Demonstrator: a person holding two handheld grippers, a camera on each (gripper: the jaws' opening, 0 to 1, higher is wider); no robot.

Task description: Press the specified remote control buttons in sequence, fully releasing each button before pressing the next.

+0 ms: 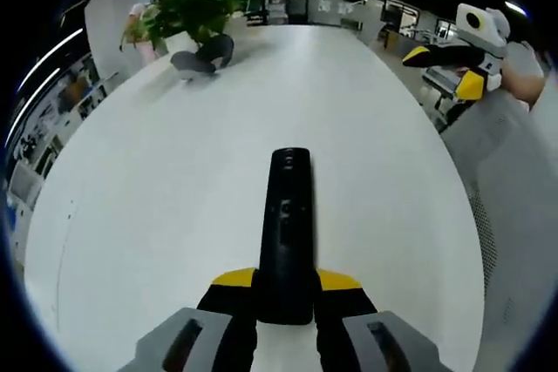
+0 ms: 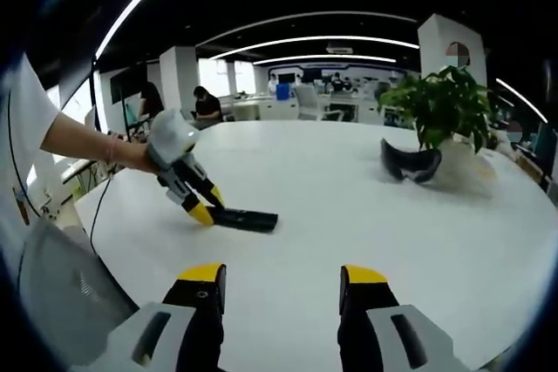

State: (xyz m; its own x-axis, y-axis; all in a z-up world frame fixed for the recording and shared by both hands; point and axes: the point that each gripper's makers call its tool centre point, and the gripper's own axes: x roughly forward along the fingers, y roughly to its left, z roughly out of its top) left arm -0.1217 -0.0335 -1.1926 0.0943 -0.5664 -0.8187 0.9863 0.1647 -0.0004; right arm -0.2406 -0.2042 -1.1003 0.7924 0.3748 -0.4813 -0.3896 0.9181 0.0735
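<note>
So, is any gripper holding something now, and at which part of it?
The left gripper holds the black remote control by its near end, jaws closed on both sides, on the white table. The right gripper is open and holds nothing.

The left gripper view sits low and close over the white table [image 1: 157, 215], looking along the black remote control [image 1: 288, 233] toward 12 o'clock, the potted plant [image 1: 200, 2] at 11 o'clock. The right gripper view looks from the table's [image 2: 349, 189] edge, farther back, with the left gripper [image 2: 205, 206] at 10 o'clock. Both views share the table, remote [image 2: 247, 219] and plant [image 2: 445, 106].
</note>
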